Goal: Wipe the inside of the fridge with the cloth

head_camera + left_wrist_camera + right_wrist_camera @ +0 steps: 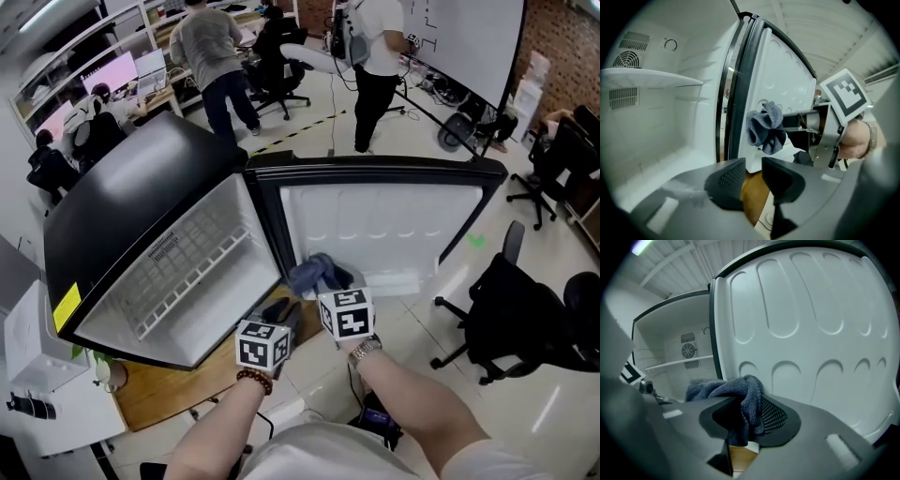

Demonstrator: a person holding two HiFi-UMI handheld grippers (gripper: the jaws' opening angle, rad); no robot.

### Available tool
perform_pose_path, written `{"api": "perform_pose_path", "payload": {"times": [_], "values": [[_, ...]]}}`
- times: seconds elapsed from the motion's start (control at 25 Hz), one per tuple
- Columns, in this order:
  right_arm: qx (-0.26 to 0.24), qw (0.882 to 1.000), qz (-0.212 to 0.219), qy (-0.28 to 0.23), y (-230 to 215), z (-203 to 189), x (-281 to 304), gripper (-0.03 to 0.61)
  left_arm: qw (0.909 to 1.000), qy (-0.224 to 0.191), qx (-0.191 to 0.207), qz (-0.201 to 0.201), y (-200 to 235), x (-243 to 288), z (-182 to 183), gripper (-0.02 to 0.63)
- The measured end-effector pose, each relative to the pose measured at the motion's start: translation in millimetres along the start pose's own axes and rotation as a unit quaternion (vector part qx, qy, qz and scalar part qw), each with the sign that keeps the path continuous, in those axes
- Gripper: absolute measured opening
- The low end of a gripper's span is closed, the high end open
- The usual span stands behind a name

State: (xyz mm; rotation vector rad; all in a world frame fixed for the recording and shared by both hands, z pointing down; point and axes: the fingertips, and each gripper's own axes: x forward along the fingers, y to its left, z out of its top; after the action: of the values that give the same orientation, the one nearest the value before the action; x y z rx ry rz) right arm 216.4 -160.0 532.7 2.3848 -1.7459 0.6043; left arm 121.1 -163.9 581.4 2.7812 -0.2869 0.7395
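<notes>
Cloth (740, 397): grey-blue, bunched, clamped between the right gripper (746, 417) fingers, just beside the open fridge door (811, 333) inner panel, near its hinge. Left gripper (752, 180): fingers parted, empty, facing the fridge (647, 117) interior.

The cloth (740, 394) in the right tool (746, 420) is slate blue, and the pads (774, 416) are dark grey with dotted mesh. Ahead of the tool, the fridge (122, 187) is glossy black outside and white inside, with a yellow sticker (67, 307). The tool's cube (347, 314) is white with black squares.
</notes>
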Motion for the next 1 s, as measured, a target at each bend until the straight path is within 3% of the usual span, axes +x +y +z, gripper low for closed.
{"api": "perform_pose_path", "payload": {"times": [0.72,1.0], "values": [[0.016,0.997,-0.074,-0.003,-72.4,-11.4,-35.9,0.120,0.9977,-0.015,-0.043,-0.049,-34.1,20.4,9.3,0.106],[0.023,0.995,-0.097,-0.003,-102.9,-14.9,-52.7,0.120,0.9921,-0.027,-0.101,-0.069,-40.1,29.7,13.9,0.124]]}}
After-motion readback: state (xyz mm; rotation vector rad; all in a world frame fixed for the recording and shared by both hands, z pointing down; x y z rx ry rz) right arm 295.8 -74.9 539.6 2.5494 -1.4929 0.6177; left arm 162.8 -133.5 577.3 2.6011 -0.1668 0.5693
